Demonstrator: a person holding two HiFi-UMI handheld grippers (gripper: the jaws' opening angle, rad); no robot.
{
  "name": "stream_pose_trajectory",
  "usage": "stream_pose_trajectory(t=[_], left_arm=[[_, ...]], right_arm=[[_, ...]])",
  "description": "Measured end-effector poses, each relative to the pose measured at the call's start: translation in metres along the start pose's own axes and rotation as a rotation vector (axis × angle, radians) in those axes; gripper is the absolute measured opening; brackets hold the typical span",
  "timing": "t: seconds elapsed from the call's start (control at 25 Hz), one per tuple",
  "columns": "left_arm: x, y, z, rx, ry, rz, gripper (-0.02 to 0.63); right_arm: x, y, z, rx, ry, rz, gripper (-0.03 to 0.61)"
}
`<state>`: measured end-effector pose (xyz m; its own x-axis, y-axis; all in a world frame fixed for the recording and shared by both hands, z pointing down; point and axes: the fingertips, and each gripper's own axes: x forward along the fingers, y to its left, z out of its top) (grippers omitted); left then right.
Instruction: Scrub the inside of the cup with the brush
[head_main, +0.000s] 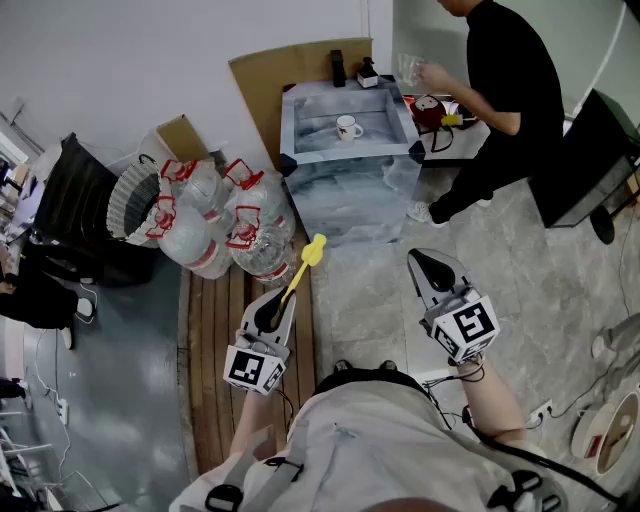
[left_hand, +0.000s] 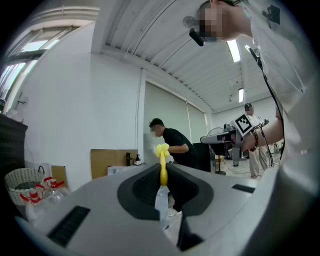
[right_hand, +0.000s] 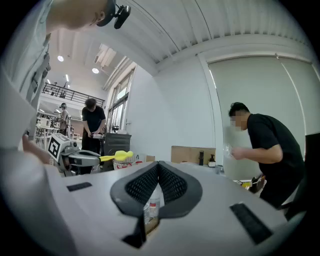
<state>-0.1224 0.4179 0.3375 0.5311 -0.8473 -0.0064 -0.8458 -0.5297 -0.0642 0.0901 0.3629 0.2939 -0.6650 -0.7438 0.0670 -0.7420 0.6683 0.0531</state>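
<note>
A white cup (head_main: 348, 127) stands in a grey marbled basin (head_main: 305, 140) far ahead of me. My left gripper (head_main: 283, 298) is shut on the handle of a yellow brush (head_main: 306, 260), whose head points forward over the floor. In the left gripper view the brush (left_hand: 162, 159) stands upright between the closed jaws of that gripper (left_hand: 163, 169). My right gripper (head_main: 418, 258) is held level with the left one, shut with nothing in it. In the right gripper view its pads meet at the tip of that gripper (right_hand: 158, 164), and the brush (right_hand: 117, 155) shows at the left.
Several large water bottles (head_main: 225, 215) and a wicker basket (head_main: 135, 200) stand left of the basin. Cardboard (head_main: 290, 65) leans behind it. A person in black (head_main: 500, 90) works at a side table with a red kettle (head_main: 430, 110). Wooden decking (head_main: 215, 330) lies below my left gripper.
</note>
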Motion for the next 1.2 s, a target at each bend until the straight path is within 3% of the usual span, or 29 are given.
stream_pose_trajectory(t=[0.28,1.2], left_arm=[[-0.004,0.007,0.001,0.014,-0.001,0.025,0.04],[0.013,0.025,-0.005,0.003,0.009,0.002,0.04]], right_arm=[[0.012,0.004,0.001,0.001,-0.018,0.033,0.015],[0.031,-0.006,-0.006,0.0,0.015,0.012,0.018]])
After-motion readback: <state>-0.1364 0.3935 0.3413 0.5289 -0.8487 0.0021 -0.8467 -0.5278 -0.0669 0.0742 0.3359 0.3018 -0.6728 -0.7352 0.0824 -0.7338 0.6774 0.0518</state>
